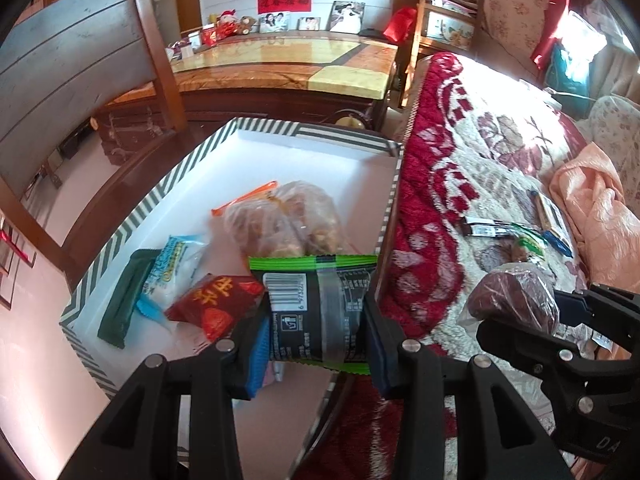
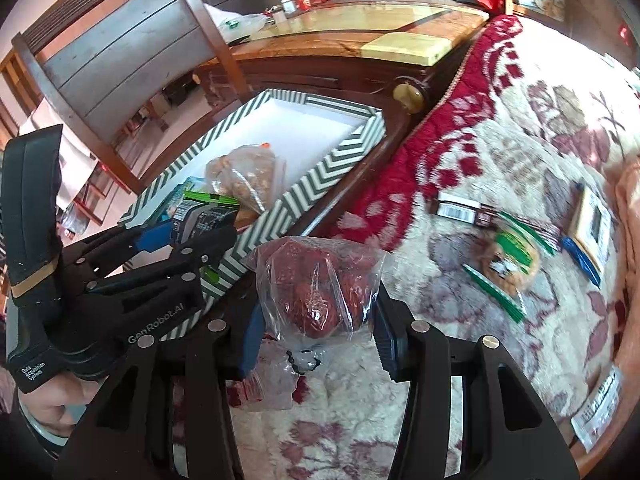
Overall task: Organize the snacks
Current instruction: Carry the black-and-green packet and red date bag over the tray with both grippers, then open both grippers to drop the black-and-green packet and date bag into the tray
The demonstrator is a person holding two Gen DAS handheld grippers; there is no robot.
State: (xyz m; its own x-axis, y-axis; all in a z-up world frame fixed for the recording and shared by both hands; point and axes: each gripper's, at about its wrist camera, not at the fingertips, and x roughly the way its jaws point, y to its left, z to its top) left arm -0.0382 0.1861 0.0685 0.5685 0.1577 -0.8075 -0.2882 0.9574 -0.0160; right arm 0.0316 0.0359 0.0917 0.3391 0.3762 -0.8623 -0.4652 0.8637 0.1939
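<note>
Your left gripper has its jaws pinching a black-and-green snack packet, blue pads pressed on either side of it, and you hold it over the near right corner of the striped box. Inside that white-floored box lie a clear bag of brown snacks with an orange clip at its top, a dark green bar along the left wall, a pale blue-and-white packet just beside it, and a red packet with gold characters touching the held packet's left edge. Your right gripper has its jaws closed on a clear bag of dark red fruit, the bag bulging up between the pads and its knotted tail hanging below, all of it above the floral blanket to the right of the box. From the right wrist camera your left gripper sits just to the left, the green-edged packet poking out over the box rim. Further right on the blanket, well apart from both grippers, a green-trimmed packet with something brown in it lies near a black barcode-marked bar and a flat blue-edged packet; what that last one holds is hard to tell at this blur. Behind the box stands a wooden chair.
</note>
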